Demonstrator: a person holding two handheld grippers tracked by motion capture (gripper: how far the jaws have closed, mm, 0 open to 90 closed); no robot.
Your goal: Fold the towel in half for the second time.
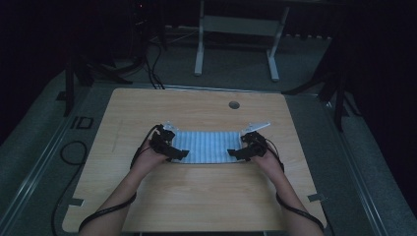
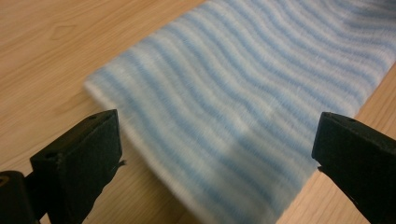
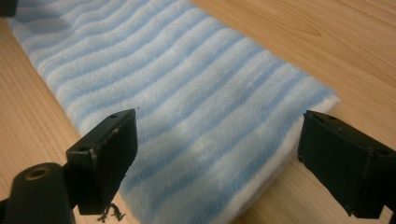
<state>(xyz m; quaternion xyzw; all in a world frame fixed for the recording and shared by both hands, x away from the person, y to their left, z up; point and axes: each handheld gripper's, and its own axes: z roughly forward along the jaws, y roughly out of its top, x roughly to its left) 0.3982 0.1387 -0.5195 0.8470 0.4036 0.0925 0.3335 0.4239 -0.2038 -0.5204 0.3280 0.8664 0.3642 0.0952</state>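
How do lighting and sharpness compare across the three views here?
High view: dim, surroundings nearly black, the striped cloth small but legible. Left gripper view: brightly lit, cloth soft and slightly blurred. Right gripper view: brightly lit, crisper weave on the cloth, a faint shadow at the top left corner.

bare forearms; black left gripper point(image 1: 183, 154) and right gripper point(image 1: 232, 153), black cables, seemingly grey top plates.

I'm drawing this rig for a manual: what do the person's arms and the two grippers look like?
Each hand-held gripper is black: the left hand-held gripper and right hand-held gripper have two blocky, square-ended jaws with matte pads, scuffed at the edges. A pale three-cornered plate sits on top of each. A black cable trails back along each forearm. The forearms are bare; no sleeves show.
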